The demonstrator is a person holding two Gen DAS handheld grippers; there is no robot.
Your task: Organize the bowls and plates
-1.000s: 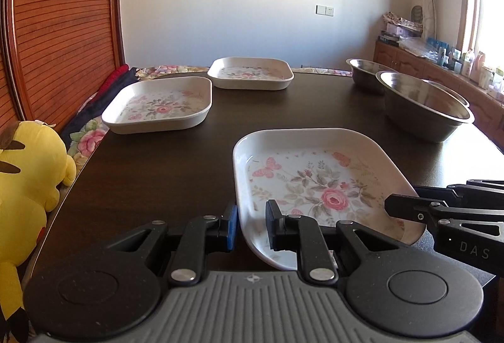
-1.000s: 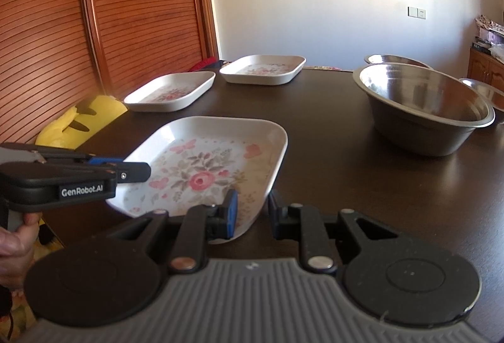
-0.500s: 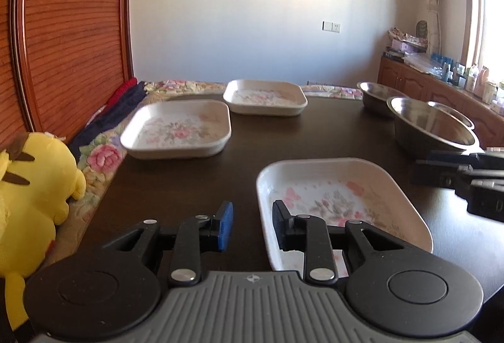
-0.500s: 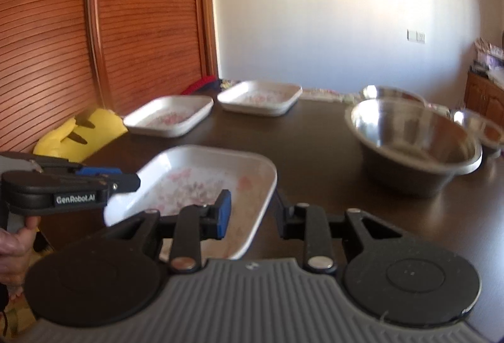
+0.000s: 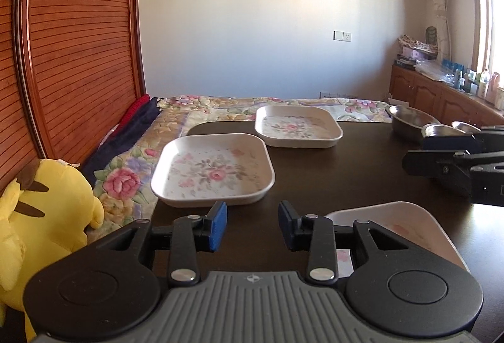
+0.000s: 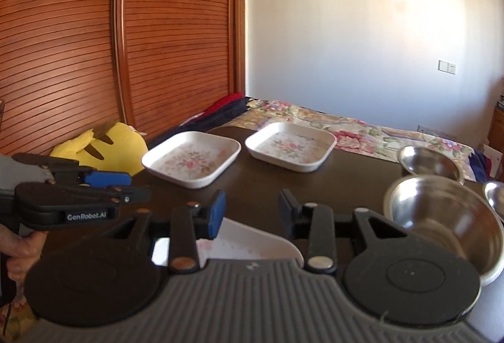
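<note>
Three white square floral plates lie on the dark table (image 5: pixel 330 173). The near plate (image 5: pixel 393 223) (image 6: pixel 252 242) sits low, partly hidden by both grippers' bodies. The middle plate (image 5: pixel 214 169) (image 6: pixel 192 160) and far plate (image 5: pixel 297 125) (image 6: pixel 291 146) lie beyond. My left gripper (image 5: pixel 252 225) hovers above the table left of the near plate, its jaws opening with nothing between them. My right gripper (image 6: pixel 252 212) hangs over the near plate's far edge, its jaws also opening and empty. Steel bowls (image 6: pixel 441 217) (image 6: pixel 428 160) stand at the right.
A yellow plush toy (image 5: pixel 41 217) and a floral cover (image 5: pixel 220 110) lie off the table's left and far edges. A slatted wooden wall (image 6: pixel 78 59) runs along the left. A small steel bowl (image 6: pixel 494 191) sits at the far right. A hand (image 6: pixel 22 248) holds the left gripper.
Both grippers' jaws have widened off the near plate's rim. Both have risen and drawn back, so the near plate now sits lower in each view and rests on the table.
</note>
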